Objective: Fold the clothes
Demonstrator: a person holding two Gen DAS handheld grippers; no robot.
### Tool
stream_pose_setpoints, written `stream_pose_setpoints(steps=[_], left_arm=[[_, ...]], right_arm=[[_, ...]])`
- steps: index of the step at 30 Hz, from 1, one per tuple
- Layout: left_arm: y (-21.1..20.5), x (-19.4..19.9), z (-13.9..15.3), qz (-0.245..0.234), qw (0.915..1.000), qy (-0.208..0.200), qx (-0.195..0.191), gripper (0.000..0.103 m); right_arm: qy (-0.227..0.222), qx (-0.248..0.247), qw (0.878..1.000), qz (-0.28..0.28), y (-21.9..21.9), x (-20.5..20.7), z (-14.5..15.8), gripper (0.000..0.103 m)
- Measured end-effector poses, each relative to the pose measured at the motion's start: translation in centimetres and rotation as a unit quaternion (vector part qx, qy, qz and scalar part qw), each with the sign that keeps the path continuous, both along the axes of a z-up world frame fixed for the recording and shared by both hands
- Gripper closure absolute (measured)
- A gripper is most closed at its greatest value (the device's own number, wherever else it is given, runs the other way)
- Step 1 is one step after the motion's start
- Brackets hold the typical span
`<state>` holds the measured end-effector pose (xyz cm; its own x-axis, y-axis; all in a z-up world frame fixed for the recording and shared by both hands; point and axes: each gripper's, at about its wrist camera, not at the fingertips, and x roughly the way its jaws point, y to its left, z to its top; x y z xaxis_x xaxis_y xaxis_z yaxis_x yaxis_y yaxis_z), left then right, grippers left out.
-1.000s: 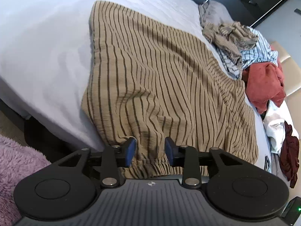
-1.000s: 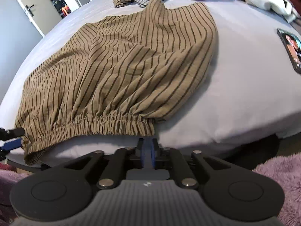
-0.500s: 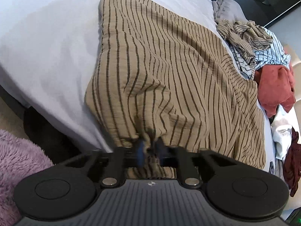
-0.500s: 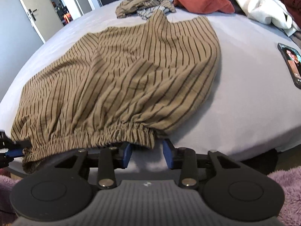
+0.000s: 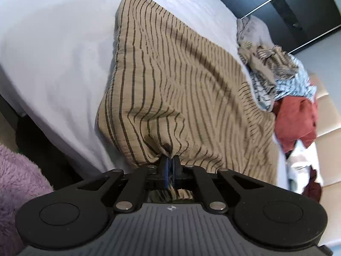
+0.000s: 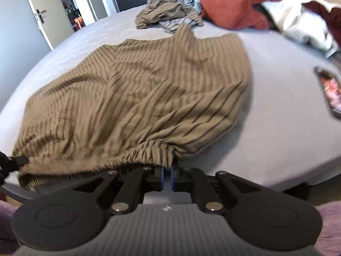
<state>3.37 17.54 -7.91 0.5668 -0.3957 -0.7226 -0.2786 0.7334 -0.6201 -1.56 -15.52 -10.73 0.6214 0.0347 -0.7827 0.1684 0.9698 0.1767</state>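
I see the striped shorts (image 5: pixel 177 89) spread on the bed (image 5: pixel 53 49) with their elastic waistband hanging at the near edge, bare sheet to the left in the left wrist view and to the right in the right wrist view, where a phone (image 6: pixel 329 91) lies apart from the cloth. A pile of clothes (image 6: pixel 215 2) touches the far hem. My left gripper (image 5: pixel 169 163) is pressed together, pinching one waistband corner, and my right gripper (image 6: pixel 166 170) is closed on the other corner.
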Motion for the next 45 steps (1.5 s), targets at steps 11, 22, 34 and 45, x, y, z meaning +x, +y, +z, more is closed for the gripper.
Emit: stream_pose_setpoints(steps=[11, 22, 34, 45], left_arm=[[-0.4, -1.2, -1.8, -0.027, 0.9958, 0.076, 0.043, 0.103], [-0.9, -0.7, -0.2, -0.044, 0.9931, 0.049, 0.097, 0.082], [-4.8, -1.9, 5.0, -0.103, 0.9813, -0.069, 0.147, 0.067], [-14.0, -2.2, 4.9, -0.256, 0.9343, -0.134, 0.209, 0.067]], right_arm=[[0.07, -0.041, 0.997, 0.003, -0.8, -0.8, -1.3, 0.097], [0.088, -0.002, 0.996, 0.003, -2.5, -1.2, 0.0, 0.048], [0.045, 0.093, 0.994, -0.032, -5.8, -2.4, 2.7, 0.049], [0.081, 0.193, 0.974, -0.082, -8.9, 0.6, -0.8, 0.092]])
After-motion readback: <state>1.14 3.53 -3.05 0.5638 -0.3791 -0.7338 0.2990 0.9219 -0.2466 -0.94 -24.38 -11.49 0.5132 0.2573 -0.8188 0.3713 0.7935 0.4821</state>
